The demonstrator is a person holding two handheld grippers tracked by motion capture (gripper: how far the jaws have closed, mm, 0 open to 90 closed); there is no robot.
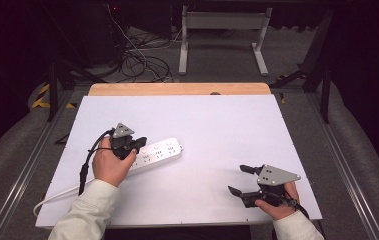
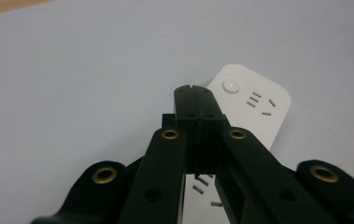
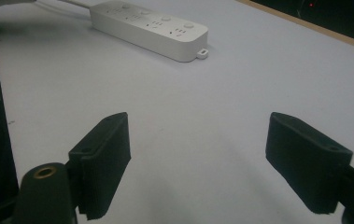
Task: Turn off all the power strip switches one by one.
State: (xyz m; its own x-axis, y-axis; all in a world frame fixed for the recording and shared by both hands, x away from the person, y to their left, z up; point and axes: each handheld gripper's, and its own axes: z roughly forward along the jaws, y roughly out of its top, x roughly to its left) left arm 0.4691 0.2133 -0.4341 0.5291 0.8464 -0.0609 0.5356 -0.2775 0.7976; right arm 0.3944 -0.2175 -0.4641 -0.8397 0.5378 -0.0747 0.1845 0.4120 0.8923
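White sheeting covers the bench (image 1: 217, 125), with dark floor and loose cables beyond it. On it, left of centre, lies a white power strip (image 1: 159, 152), its cord trailing off toward the near left edge. The left gripper (image 1: 138, 144) sits over the strip's middle with its jaws pressed together on nothing, tips pointing along the sockets toward the round button (image 2: 230, 86) at the end. My guess is a switch press: to do it well, keep the tips closed, centre them on the button and push straight down. The right gripper (image 1: 241, 179) rests well apart, jaws spread wide and empty.
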